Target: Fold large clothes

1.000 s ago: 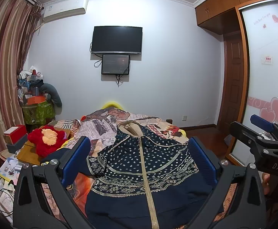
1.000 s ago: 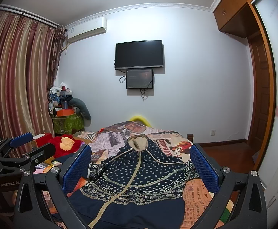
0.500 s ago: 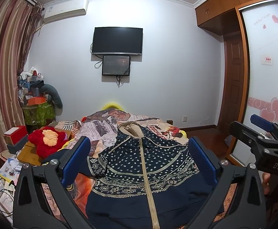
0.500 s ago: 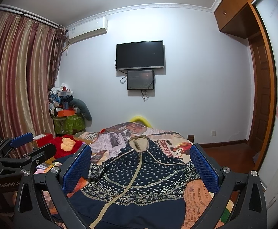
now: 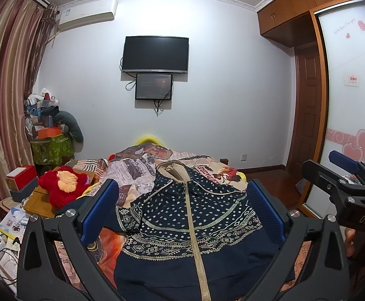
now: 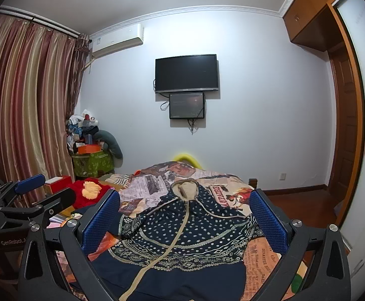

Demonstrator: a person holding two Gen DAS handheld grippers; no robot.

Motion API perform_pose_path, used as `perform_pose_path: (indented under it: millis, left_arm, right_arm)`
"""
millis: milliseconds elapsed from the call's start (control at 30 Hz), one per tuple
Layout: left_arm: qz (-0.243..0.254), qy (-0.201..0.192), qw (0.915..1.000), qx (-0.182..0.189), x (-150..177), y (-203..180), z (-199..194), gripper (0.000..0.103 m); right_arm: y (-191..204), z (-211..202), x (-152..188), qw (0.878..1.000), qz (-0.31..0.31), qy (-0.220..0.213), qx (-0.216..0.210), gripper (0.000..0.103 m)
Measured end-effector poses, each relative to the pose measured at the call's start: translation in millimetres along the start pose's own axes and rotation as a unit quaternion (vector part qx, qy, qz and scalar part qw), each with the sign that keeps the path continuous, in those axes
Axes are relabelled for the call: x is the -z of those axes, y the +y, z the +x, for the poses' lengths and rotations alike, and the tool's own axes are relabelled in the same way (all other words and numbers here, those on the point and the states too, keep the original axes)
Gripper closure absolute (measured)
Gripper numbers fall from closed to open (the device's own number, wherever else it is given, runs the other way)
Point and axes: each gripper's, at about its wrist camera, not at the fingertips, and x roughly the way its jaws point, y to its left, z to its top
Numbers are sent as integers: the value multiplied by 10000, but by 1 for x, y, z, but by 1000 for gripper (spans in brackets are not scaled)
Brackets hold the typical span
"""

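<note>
item: hooded jacket (image 5: 192, 230), navy with cream dots and patterned bands, cream zipper (image 5: 195, 240) running up its middle, tan-lined hood (image 5: 173, 171) at its far end; it lies spread flat, front up, on the bed (image 5: 142, 165), over a newspaper-print cover. landmark for all places below: the hooded jacket. left gripper (image 5: 182, 215): held above the near hem of the jacket, blue-padded fingers (image 5: 99, 210) spread wide to either side of it, nothing between them, not touching the cloth. right gripper (image 6: 183, 219): likewise above the near hem, fingers (image 6: 267, 223) set wide apart, holding nothing; it also shows to the right of the jacket in the left wrist view. one sleeve (image 6: 127, 223) lies folded in at the jacket's left edge. left of the jacket: red plush toy (image 5: 62, 186), beside it a red box (image 5: 20, 176). further left and beyond: green bin (image 5: 52, 150) piled with clutter, striped curtain (image 5: 4, 100). on the wall beyond the hood: dark television (image 5: 155, 54), a smaller screen (image 5: 153, 86) just under it, air conditioner (image 5: 88, 12) up to the left. right of the jacket: wooden door (image 5: 307, 110), wardrobe panel (image 5: 352, 87) with pink hearts.
</note>
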Motion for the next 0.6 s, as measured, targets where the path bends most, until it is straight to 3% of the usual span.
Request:
perform_pose_path:
  millis: [600]
  left_arm:
    - [17, -14, 10000, 11, -2, -2, 0, 0]
  right_arm:
    - [0, 2, 2, 10000, -2, -8, 1, 0]
